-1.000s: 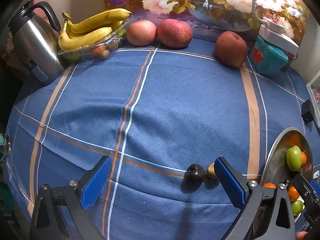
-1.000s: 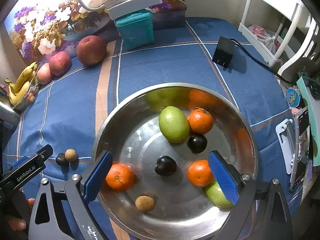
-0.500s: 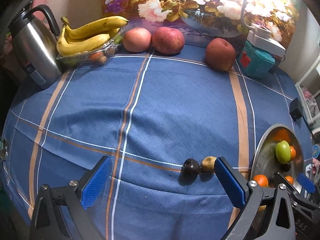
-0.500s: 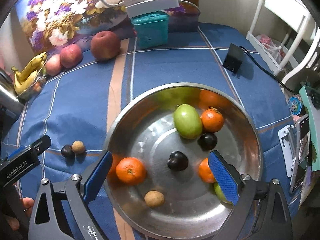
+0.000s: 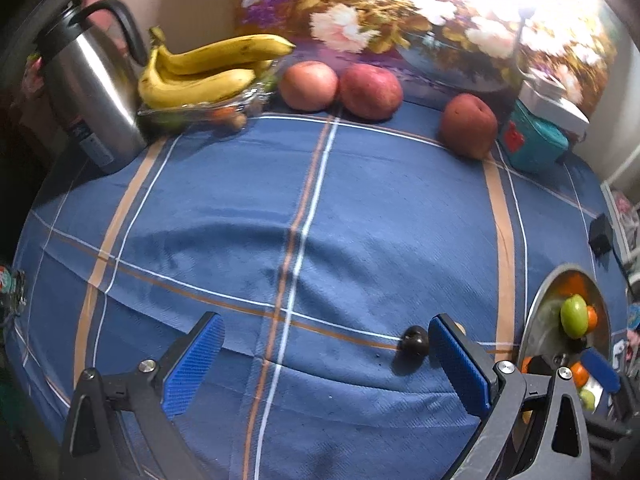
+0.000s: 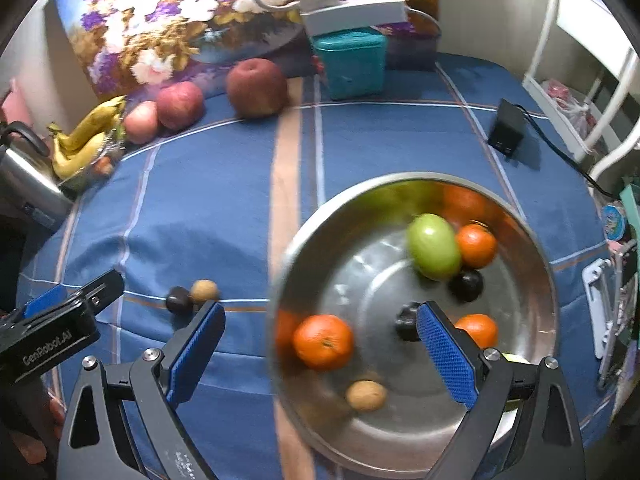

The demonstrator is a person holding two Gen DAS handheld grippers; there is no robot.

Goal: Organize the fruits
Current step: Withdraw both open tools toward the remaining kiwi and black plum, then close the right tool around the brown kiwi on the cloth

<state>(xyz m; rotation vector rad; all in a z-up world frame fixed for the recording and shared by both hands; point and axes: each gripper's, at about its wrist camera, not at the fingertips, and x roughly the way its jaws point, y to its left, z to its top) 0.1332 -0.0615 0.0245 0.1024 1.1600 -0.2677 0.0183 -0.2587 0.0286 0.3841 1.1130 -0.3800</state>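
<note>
A steel bowl [image 6: 532, 248] on the blue cloth holds several oranges, a green fruit [image 6: 433, 246], dark plums and a small brown fruit [image 6: 366, 395]. A dark plum [image 6: 178, 299] and a brown fruit [image 6: 204, 290] lie on the cloth left of the bowl. My right gripper [image 6: 320, 354] is open and empty over the bowl's left rim. My left gripper [image 5: 326, 362] is open and empty; the plum [image 5: 414, 342] sits just inside its right finger, which hides most of the brown fruit. The bowl also shows in the left wrist view [image 5: 538, 312].
At the table's back stand a steel kettle [image 5: 90, 100], bananas [image 5: 208, 68] on a clear tray, three apples [image 5: 372, 90], and a teal box [image 5: 534, 142] with a lamp. A black adapter [image 6: 507, 128] with its cable lies at the right. A white chair [image 6: 592, 80] stands beyond.
The right gripper has moved left, so the bowl now sits further right in its view. The left gripper has shifted left, bringing the plum against its right finger. Both stay open.
</note>
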